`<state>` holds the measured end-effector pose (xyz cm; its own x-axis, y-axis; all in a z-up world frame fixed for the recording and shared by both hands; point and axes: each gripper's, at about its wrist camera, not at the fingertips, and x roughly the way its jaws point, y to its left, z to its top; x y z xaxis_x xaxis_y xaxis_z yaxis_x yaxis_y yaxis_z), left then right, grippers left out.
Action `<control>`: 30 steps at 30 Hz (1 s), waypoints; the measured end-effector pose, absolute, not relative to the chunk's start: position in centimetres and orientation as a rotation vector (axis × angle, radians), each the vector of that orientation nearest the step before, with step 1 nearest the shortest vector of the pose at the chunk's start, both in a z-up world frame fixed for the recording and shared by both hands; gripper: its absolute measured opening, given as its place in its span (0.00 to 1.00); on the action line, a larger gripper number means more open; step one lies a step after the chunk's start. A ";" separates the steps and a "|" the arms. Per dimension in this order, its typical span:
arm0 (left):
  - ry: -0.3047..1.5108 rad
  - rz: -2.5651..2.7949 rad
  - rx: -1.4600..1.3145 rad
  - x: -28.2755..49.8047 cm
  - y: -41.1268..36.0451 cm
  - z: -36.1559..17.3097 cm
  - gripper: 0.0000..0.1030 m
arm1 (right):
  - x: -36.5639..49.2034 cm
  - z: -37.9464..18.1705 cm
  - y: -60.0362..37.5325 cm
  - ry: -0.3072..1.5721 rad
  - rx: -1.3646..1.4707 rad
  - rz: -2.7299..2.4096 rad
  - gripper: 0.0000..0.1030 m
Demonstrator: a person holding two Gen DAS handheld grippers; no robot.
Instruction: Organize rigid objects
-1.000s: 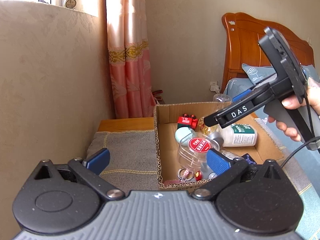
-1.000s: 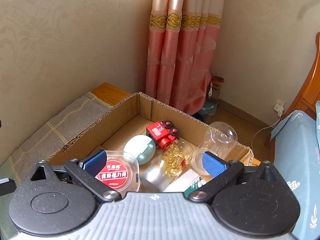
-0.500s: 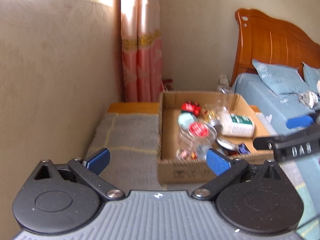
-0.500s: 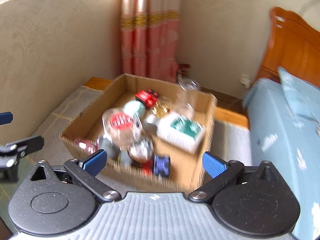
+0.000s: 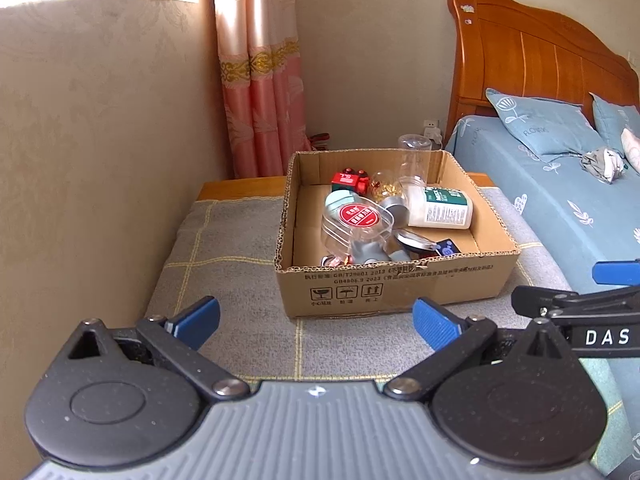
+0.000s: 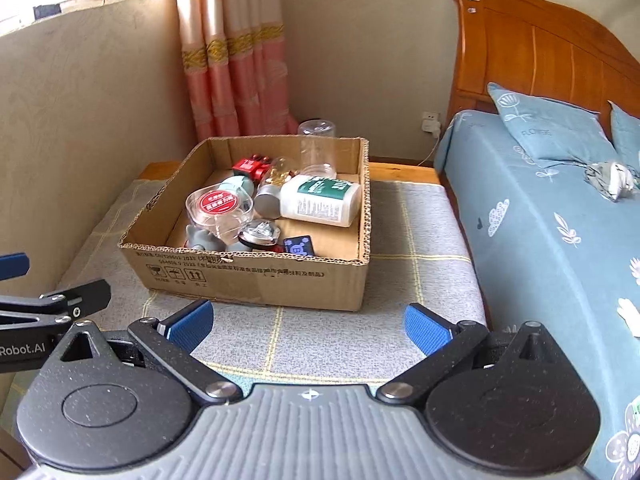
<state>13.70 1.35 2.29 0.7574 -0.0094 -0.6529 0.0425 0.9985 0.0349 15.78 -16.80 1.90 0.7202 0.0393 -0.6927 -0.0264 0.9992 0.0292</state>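
Open brown cardboard box (image 6: 256, 280) of clutter sits on grey checked cloth-covered counter (image 6: 416, 280), blue-sheeted wooden bed (image 6: 552, 224) alongside. Pink curtain (image 6: 236, 60) in corner. Left hand-held gripper (image 5: 316, 320) and right hand-held gripper (image 6: 308, 322) both wide, empty.

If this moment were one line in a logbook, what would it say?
left gripper: open, empty | right gripper: open, empty | cardboard box: on grey mat, holds white bottle, clear jars, red toy

"DAS" on right gripper (image 5: 600, 300), "Robot.AI" on left gripper (image 6: 40, 312), "GB4806.9" on cardboard box (image 5: 392, 288)

Cardboard box (image 6: 256, 280) on a mat (image 6: 416, 280), bed (image 6: 540, 220) to the right, curtain (image 6: 236, 60) behind; in the box, a bottle (image 6: 320, 200) lying right of a lidded tub (image 6: 220, 210).
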 end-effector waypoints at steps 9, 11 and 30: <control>0.715 0.000 0.049 13.4 1.2 2.5 0.99 | 15.3 2.1 -16.5 0.745 0.004 0.024 1.00; 0.718 0.001 0.050 13.5 1.2 2.5 0.99 | 15.4 2.1 -16.4 0.743 0.002 0.025 1.00; 0.722 0.009 0.059 13.4 1.1 2.5 0.99 | 15.5 2.1 -16.3 0.744 0.004 0.036 1.00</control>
